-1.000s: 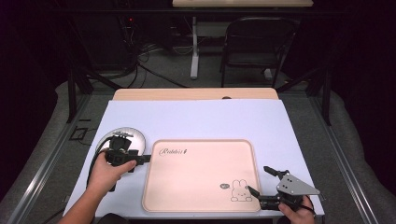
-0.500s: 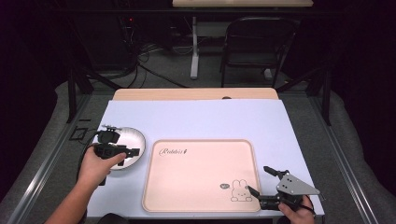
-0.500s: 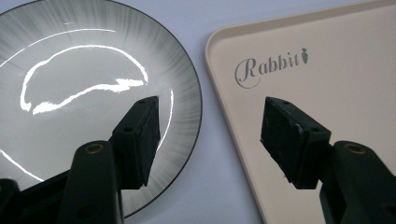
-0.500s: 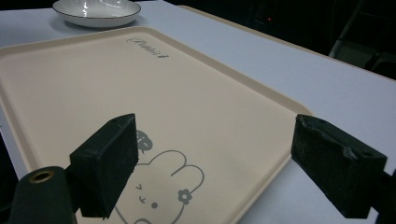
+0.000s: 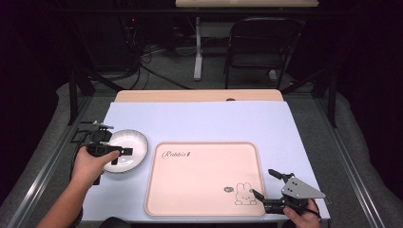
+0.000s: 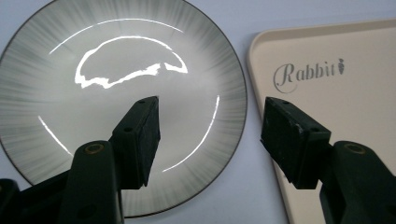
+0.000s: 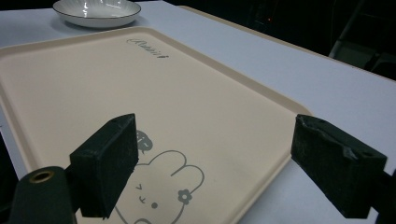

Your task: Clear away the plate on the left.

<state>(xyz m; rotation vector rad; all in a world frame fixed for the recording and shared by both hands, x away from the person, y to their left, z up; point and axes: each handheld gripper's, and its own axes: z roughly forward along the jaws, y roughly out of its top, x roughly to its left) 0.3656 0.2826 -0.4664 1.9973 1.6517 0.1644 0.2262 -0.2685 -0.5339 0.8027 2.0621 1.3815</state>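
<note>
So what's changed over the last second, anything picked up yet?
The left gripper has drawn back toward the table's left edge and now hangs open over the plate, one jaw above its bowl, one past its rim. Nothing taken hold of. The plate, the tray and the open right gripper at the tray's near right corner stayed put.

We see a bench (image 5: 209, 121) covered in pale lavender-white. Directly on it lie a beige tray (image 5: 204, 178) with a rabbit drawing, near the front edge, and a ribbed white plate (image 5: 130, 147) just beside the tray's left edge.
</note>
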